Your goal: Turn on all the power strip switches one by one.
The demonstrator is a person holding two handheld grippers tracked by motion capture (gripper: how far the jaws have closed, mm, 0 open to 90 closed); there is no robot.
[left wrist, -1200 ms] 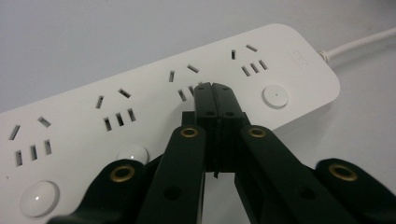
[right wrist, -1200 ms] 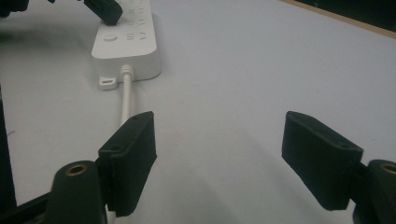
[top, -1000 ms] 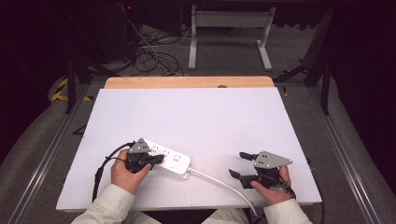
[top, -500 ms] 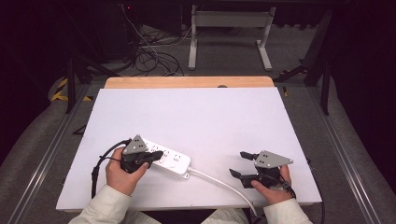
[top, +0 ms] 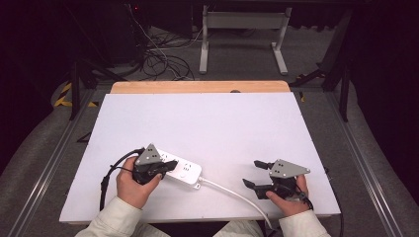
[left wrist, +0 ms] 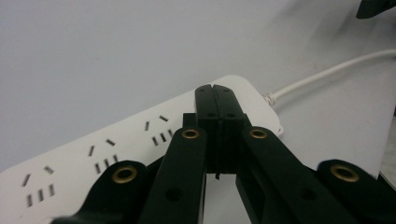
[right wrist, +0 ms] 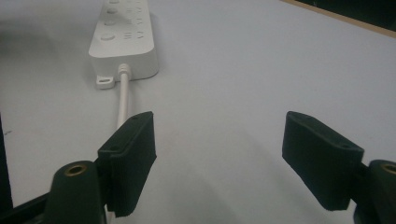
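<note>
A white power strip (top: 185,172) lies near the table's front left, and its white cable (top: 237,195) runs to the front edge. My left gripper (top: 170,165) is shut and rests over the strip's left part. In the left gripper view the two jaws press together at the tip (left wrist: 215,91) above the strip (left wrist: 107,154), past several sockets, with nothing between them; the cable (left wrist: 327,74) leaves at the right. My right gripper (top: 254,174) stands open at the front right, to the right of the cable. In the right gripper view the gripper (right wrist: 219,140) faces the strip's cable end (right wrist: 123,42).
The white table top (top: 207,123) stretches away behind both hands to a wooden strip (top: 197,87) at its far edge. A black cable (top: 109,173) loops from the left gripper. Beyond the table are floor cables (top: 158,59) and a metal frame (top: 242,19).
The left hand and its shut gripper have shifted slightly over the power strip. The right gripper has held still and open.
</note>
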